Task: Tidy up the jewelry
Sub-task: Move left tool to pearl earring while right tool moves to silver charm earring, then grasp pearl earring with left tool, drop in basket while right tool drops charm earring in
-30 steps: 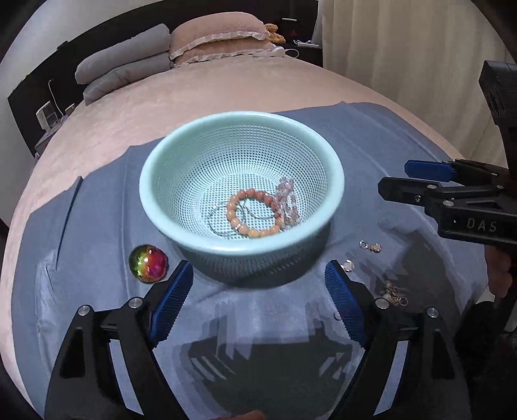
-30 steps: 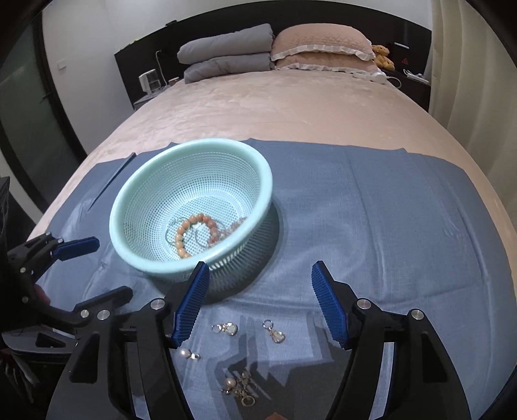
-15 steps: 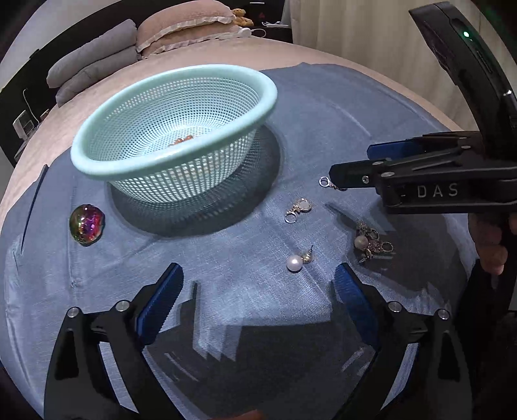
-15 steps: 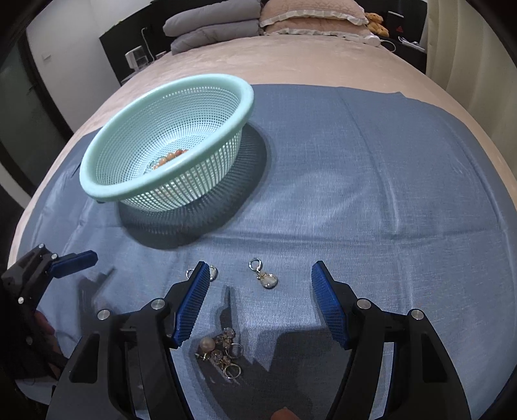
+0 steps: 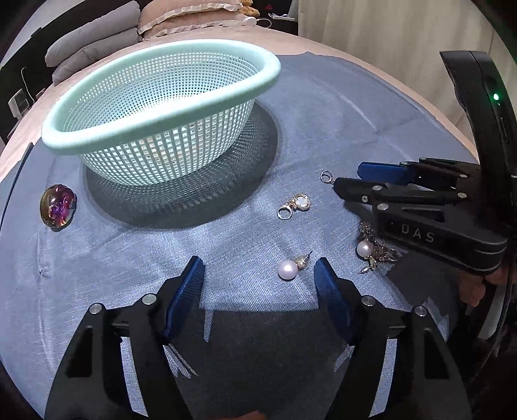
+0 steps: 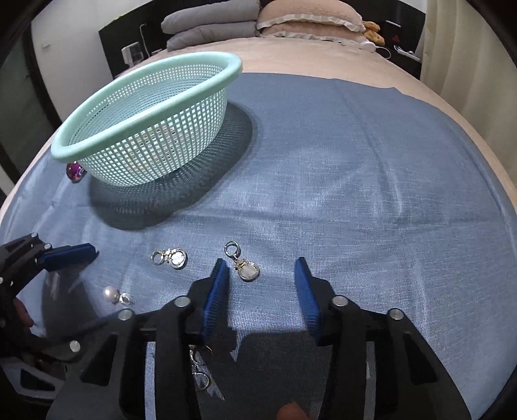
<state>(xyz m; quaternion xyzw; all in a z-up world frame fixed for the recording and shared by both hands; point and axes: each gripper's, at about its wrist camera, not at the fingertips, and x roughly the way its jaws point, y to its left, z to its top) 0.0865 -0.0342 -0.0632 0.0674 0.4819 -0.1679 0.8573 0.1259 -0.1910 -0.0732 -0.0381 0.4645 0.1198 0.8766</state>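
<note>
Mint-green plastic mesh basket [image 5: 155, 106] sat far left on a blue woven cloth [image 6: 355, 181] spread over a beige bed [image 6: 316, 55]; square-grid perforated wall, thick rolled rim, contents not visible from this angle. Iridescent domed brooch [image 5: 58, 207], purple-gold sheen, lay on the cloth left of the basket, apart from it.

Loose jewelry lay on the cloth nearer than the basket: round mother-of-pearl drop earring [image 6: 243, 266] with a ring clasp, just inside the right gripper's left finger; a matching earring [image 6: 170, 257] to its left; pearl stud earring [image 5: 292, 266] just beside the left gripper's right pad; tangled pile of metal rings and a pearl [image 5: 374, 250] partly under the right gripper body.

Left gripper [image 5: 258, 284] was spread wide, nothing between the ribbed blue pads. Right gripper [image 6: 261, 284] was also wide apart, holding nothing, low over the cloth. Grey folded blankets [image 6: 210, 27] and a frilled pillow [image 6: 310, 17] were at the far end.
</note>
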